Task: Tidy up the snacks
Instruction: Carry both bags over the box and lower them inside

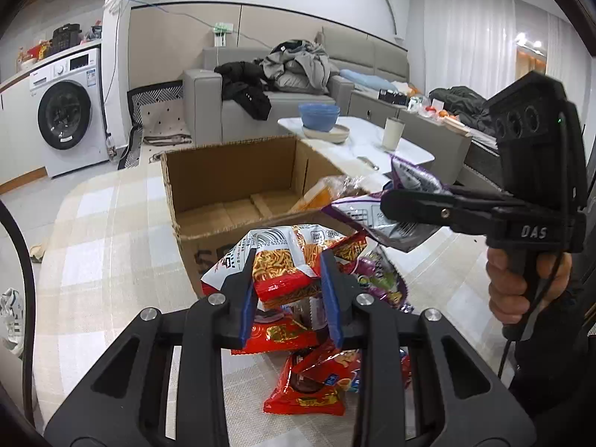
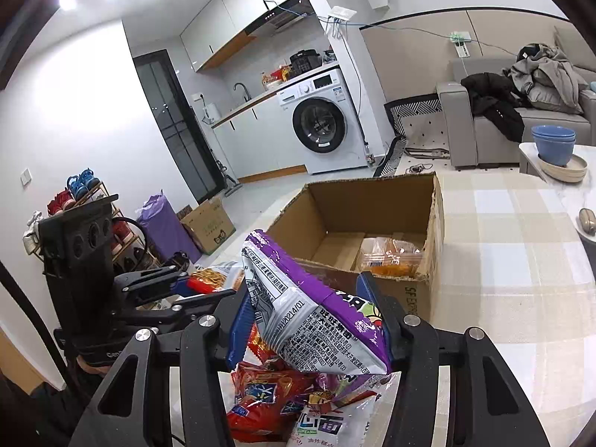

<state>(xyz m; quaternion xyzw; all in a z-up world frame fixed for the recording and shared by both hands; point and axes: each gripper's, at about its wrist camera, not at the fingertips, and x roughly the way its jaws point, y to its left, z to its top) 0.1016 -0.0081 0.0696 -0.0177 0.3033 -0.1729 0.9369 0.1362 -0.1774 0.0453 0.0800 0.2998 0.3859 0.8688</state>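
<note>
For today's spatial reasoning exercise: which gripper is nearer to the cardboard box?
Right. The right gripper, shut on the purple snack bag, hangs over the cardboard box at its near rim. The left gripper, shut on the red noodle bag, sits further back, in front of the box.

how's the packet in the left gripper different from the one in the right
The left gripper pinches a red and white packet printed with thin fried sticks; the right gripper pinches a purple and silver packet showing its text panel. The red one sits low over the pile, the purple one nearer the cardboard box. Both are sealed and lifted.
</note>
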